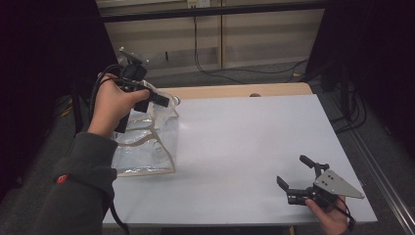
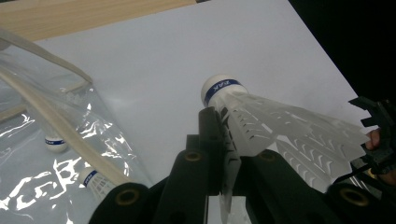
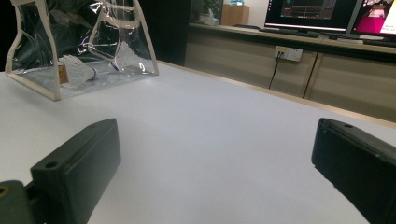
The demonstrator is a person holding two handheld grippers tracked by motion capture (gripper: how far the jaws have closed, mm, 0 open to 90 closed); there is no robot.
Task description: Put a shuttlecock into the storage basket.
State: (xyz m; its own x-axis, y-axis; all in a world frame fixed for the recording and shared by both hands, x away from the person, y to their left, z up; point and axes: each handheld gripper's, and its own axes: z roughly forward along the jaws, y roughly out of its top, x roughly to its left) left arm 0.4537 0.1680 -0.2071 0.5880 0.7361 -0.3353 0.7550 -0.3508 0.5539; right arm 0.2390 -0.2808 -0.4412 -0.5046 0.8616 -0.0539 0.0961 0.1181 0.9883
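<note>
Evidently the step in hand is moving shuttlecocks between the clear plastic bag [image 1: 147,142] and the white table [image 1: 244,147]; whether this one is going in or coming out cannot be told. The left gripper [image 1: 161,101] is raised over the bag's open top at the table's left side, its jaws clamped on the skirt of a white shuttlecock [image 2: 261,121] whose blue-banded cork tip points away from the hand. At least two more shuttlecocks [image 2: 56,142] lie inside the bag, seen through its crinkled wall in the left gripper view (the right gripper view also shows one lying on the bag's floor). The right gripper [image 1: 293,188] rests low near the table's front right corner, well apart from the bag, jaws spread wide and holding nothing. Next, I judge, the left hand must either lower the shuttlecock through the bag's mouth or carry it out over bare table before loosening its grip.
</note>
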